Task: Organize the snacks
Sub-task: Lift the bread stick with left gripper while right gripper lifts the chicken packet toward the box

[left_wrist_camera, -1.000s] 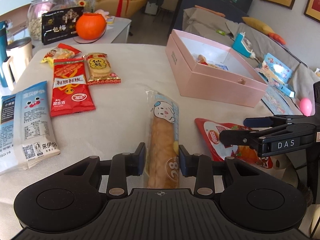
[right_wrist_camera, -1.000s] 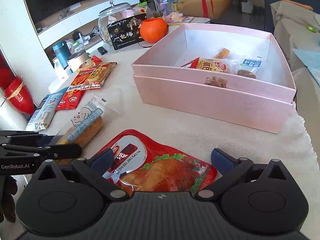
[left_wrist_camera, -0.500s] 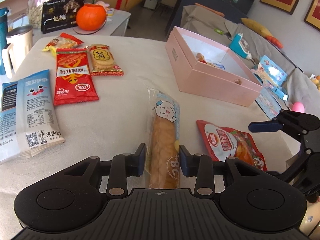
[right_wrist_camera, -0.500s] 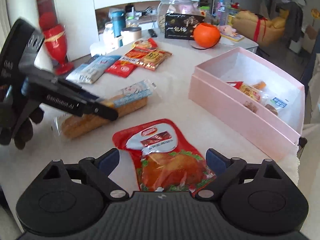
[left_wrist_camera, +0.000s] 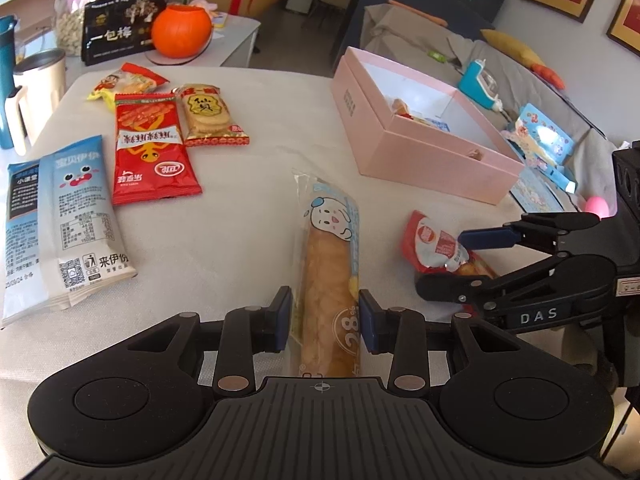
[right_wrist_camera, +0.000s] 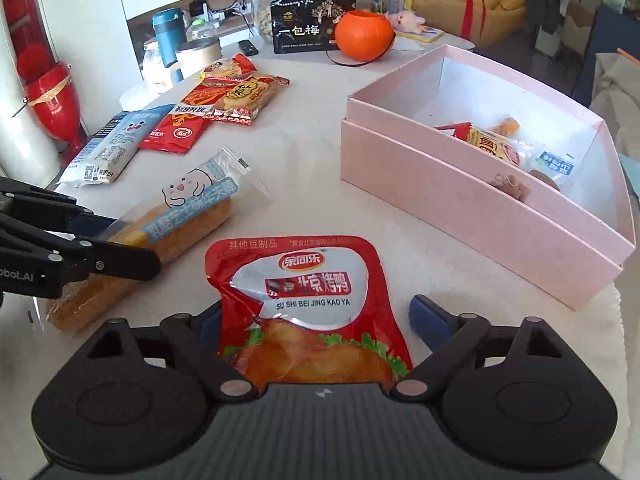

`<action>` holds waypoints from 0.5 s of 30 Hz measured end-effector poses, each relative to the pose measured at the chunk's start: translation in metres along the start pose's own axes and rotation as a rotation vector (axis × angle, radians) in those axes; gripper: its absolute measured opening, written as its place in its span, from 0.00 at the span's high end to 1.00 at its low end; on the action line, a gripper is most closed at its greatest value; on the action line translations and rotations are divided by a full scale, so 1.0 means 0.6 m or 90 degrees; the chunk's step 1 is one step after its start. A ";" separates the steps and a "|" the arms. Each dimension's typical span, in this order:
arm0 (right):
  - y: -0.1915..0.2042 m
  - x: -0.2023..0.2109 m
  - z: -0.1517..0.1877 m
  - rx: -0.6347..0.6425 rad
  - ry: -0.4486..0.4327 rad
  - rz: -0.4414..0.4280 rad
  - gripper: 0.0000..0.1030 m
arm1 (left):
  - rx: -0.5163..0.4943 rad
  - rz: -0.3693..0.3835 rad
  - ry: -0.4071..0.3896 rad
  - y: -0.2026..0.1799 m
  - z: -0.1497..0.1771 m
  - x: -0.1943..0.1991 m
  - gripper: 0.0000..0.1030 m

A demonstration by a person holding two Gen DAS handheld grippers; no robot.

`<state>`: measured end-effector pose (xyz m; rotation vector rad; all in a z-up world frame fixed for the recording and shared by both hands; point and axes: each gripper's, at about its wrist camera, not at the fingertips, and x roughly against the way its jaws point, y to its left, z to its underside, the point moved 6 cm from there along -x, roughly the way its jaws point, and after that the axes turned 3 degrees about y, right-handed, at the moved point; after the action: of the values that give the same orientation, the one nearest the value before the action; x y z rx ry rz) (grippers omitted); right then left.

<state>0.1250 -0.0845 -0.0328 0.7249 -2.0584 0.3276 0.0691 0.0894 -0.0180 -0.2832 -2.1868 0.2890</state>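
A long bread stick in a clear wrapper [left_wrist_camera: 328, 248] lies on the white cloth, and my left gripper [left_wrist_camera: 323, 316] is shut on its near end, both pads against the wrapper. The same grip shows in the right wrist view, the left gripper [right_wrist_camera: 134, 246] on the bread [right_wrist_camera: 188, 216]. A red roast-duck pouch [right_wrist_camera: 304, 280] sits between the jaws of my right gripper [right_wrist_camera: 316, 316]. They are closing, and the pouch [left_wrist_camera: 436, 240] buckles between them. The open pink box [right_wrist_camera: 460, 208] beyond holds a few snacks.
Several snack packets lie at the far left: a blue-white one [left_wrist_camera: 68, 216], a red one [left_wrist_camera: 152, 148] and a rice-cracker pack [left_wrist_camera: 208, 116]. An orange pumpkin pot [left_wrist_camera: 182, 30], a black box, a jar and a mug [left_wrist_camera: 36, 92] stand behind. The table edge runs just right of the pink box [left_wrist_camera: 420, 160].
My right gripper has swung round over the red pouch and its jaws have narrowed onto it; the pouch now looks crumpled. The left gripper has stayed on the bread.
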 end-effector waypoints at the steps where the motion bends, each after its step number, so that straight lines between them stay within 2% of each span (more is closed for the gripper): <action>1: -0.003 0.006 0.000 -0.017 0.009 -0.006 0.25 | 0.000 0.000 0.000 0.000 0.000 0.000 0.61; 2: -0.007 0.012 0.001 -0.033 0.015 -0.013 0.28 | 0.000 -0.001 0.000 0.000 0.000 0.000 0.61; 3: -0.013 0.019 0.003 -0.050 0.017 -0.019 0.36 | -0.001 -0.001 0.002 0.000 -0.001 0.000 0.61; 5: -0.025 0.034 0.007 -0.071 0.014 -0.023 0.41 | -0.003 -0.005 0.005 -0.001 -0.003 -0.003 0.61; 8: -0.030 0.065 0.005 -0.075 -0.007 -0.025 0.63 | -0.017 -0.016 0.010 -0.008 -0.010 -0.010 0.61; 9: -0.031 0.076 0.003 -0.074 -0.014 -0.021 0.67 | -0.025 -0.021 0.012 -0.011 -0.013 -0.013 0.61; 15: -0.037 0.123 0.004 -0.059 -0.035 0.004 0.76 | -0.076 -0.042 0.023 -0.033 -0.023 -0.023 0.64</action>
<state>0.1055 -0.1306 0.0260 0.6781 -2.1138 0.2158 0.0863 0.0680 -0.0147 -0.2789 -2.1772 0.1156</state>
